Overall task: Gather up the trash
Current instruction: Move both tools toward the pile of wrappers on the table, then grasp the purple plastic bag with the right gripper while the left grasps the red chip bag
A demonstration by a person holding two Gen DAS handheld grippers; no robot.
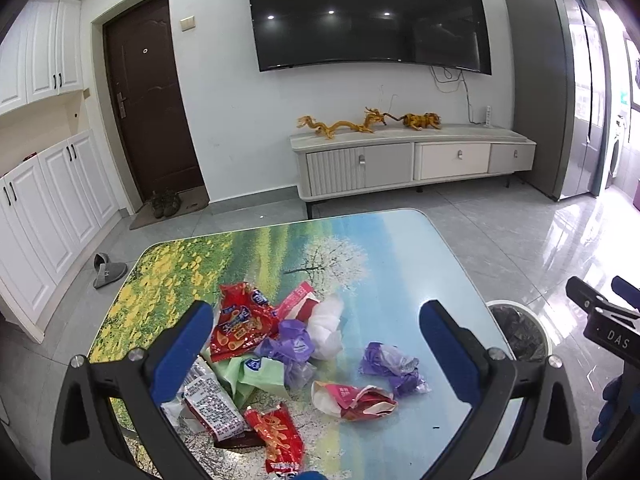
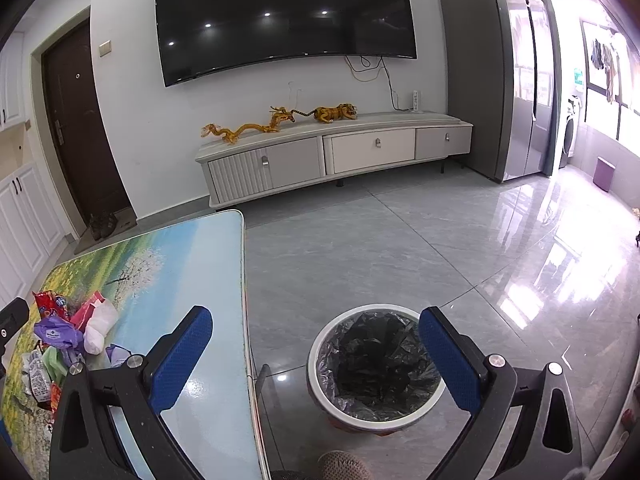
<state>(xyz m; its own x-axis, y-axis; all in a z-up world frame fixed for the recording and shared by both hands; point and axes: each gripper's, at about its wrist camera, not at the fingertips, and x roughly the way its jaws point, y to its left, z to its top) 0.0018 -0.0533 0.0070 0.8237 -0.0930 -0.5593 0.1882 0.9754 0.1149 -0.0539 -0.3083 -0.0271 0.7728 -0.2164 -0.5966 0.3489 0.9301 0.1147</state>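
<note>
Left wrist view is showing you at the start of a pick: your left gripper is hanging above the litter with its blue pads spread wide and nothing between them. The trash is lying in a loose heap on the near left part of the table: a red snack bag, a purple wrapper, a white crumpled tissue, a green packet, a second purple wrapper lying a little apart, and a red-and-white wrapper just in front of it. None of it is being carried yet, by my reading.

Your right gripper is also standing wide open and empty, hovering over the trash bin, which is sitting on the floor just beside the table's right edge, lined with a black bag.

For the next move, you are probably needing to lower the left fingers around one light piece, close gently, then swing it right over the bin. The thin film may slip or drag its neighbours along.

You are working on a glossy tabletop printed with a meadow and a blossoming tree. Beyond it, grey floor tiles are gleaming, and a television is hanging above a low cabinet.
</note>
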